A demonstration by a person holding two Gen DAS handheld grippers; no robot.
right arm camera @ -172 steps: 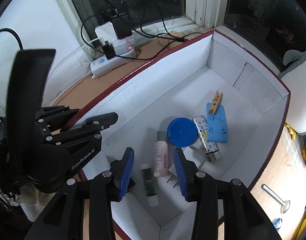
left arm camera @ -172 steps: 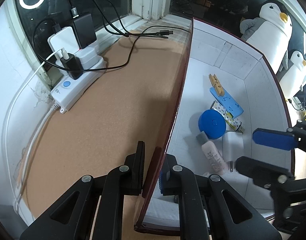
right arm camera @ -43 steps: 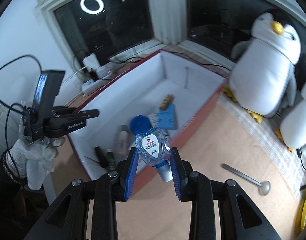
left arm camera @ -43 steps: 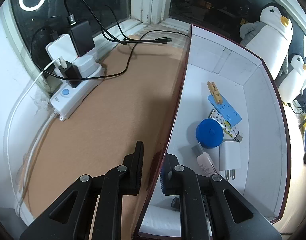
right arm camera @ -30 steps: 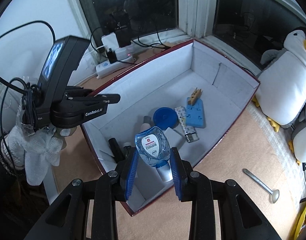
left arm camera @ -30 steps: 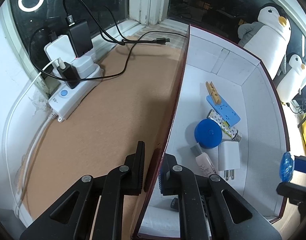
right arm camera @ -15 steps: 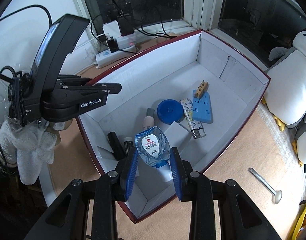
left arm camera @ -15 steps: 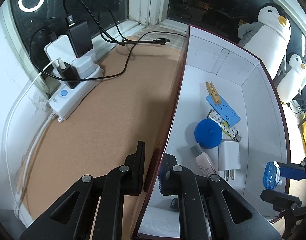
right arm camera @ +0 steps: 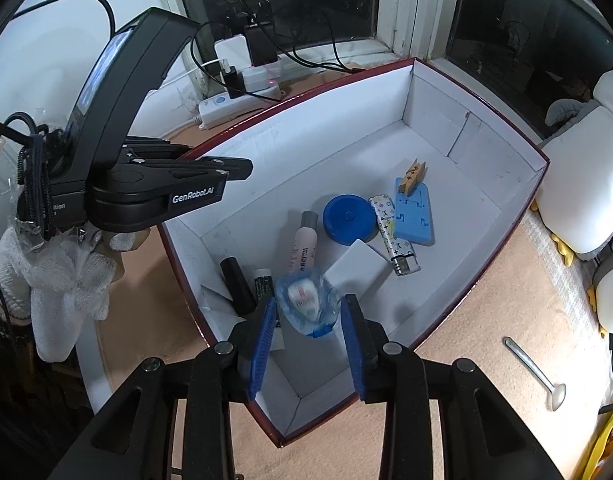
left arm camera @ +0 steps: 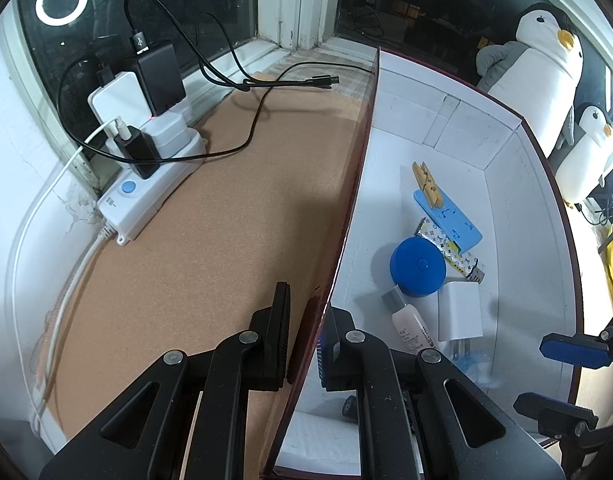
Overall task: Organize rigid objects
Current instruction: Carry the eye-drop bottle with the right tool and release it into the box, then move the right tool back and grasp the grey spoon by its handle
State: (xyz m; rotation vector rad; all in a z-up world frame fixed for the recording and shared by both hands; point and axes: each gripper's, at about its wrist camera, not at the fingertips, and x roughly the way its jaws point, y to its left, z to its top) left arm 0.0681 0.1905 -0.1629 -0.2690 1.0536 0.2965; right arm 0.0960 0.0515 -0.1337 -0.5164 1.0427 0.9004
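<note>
A red box with a white inside (right arm camera: 434, 128) holds a blue round lid (right arm camera: 348, 218), a pink tube (right arm camera: 304, 246), a white charger (right arm camera: 356, 266), a patterned lighter (right arm camera: 394, 240), a blue stand (right arm camera: 412, 216) and a clothespin (right arm camera: 414, 172). My right gripper (right arm camera: 308, 326) is open above the box's near end. A small clear blue bottle (right arm camera: 306, 304), blurred, is between its pads and apart from them. My left gripper (left arm camera: 304, 330) is shut on the box's long wall (left arm camera: 356, 184). The right gripper (left arm camera: 566, 376) shows at the left view's right edge.
A white power strip (left arm camera: 146, 184) with chargers and black cables (left arm camera: 250, 80) lies on the cork table by the window. Plush penguins (left arm camera: 542, 72) stand beyond the box. A metal spoon (right arm camera: 534, 372) lies on the table right of the box.
My right gripper carried the blue bottle over the box, lowered, and has opened. The bottle has left the pads and is blurred. My left gripper has kept its hold on the wall.
</note>
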